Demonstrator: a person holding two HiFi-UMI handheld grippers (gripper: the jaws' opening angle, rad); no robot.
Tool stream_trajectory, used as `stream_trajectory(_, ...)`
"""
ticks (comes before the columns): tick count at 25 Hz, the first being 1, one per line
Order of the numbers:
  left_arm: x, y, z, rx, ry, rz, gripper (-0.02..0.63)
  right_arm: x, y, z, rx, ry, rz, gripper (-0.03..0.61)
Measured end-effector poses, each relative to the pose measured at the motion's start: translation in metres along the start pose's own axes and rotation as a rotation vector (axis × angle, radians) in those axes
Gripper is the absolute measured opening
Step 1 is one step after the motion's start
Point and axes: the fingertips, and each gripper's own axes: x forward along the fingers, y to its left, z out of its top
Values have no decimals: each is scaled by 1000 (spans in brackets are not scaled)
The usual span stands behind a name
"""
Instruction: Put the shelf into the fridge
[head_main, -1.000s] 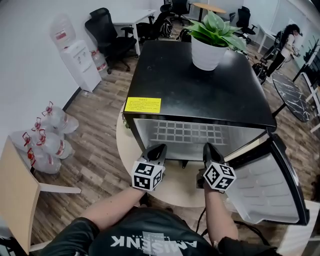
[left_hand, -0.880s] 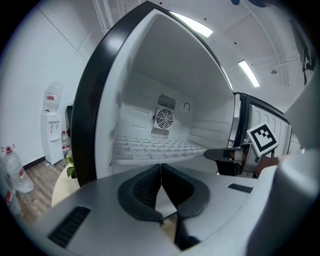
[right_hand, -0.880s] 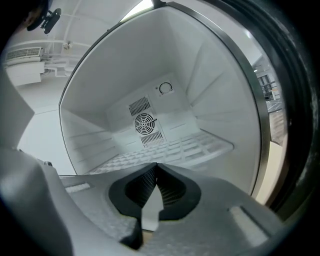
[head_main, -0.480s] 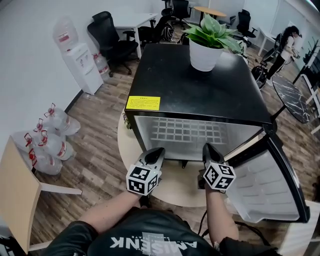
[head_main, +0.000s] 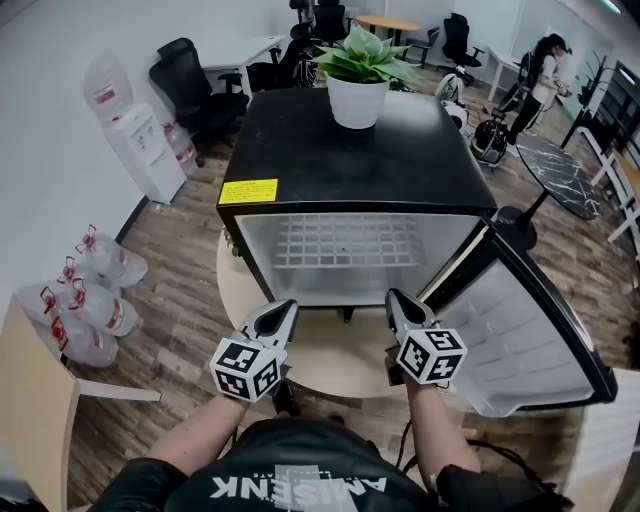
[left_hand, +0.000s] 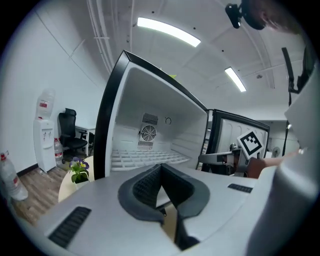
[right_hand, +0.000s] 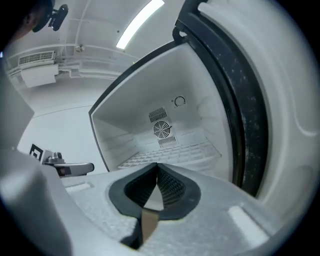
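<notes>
Since the earlier frame both grippers have spread wider apart, the left one sliding toward lower left. The left gripper (head_main: 287, 304) and right gripper (head_main: 394, 297) sit at lower centre on outstretched forearms, pointing at the open fridge (head_main: 350, 150), jaws closed on nothing. The white wire shelf (head_main: 345, 243) lies inside the fridge, its door (head_main: 530, 330) swung open at right.

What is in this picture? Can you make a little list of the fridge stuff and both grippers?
fridge: black, on a round table
door: open, swung to the right
shelf: white grid, lying flat inside the fridge
potted plant: on top of the fridge
left gripper: shut, empty, in front of the opening
right gripper: shut, empty, in front of the opening
</notes>
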Motion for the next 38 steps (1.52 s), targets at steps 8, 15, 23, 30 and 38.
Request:
stream_trajectory(8,-49,-16,16,34,-4,51,2,-46,31,-4,-12,-13,76,8)
stream_trajectory(15,-83,11,31,-24,-35,178,2,-62,67,1,18,-20,176,8)
stream_trajectory(23,-134,54,36,73,-8,186,2,-72,105,34,-55,-75,156,8)
stream_trajectory(30,-161,58,62,150,-34,117,2,-78,141,53,-17,-122,149,8)
stream_trajectory(38,-162,49,120,210,-143,74,2,-69,172,53,-42,-117,127,6)
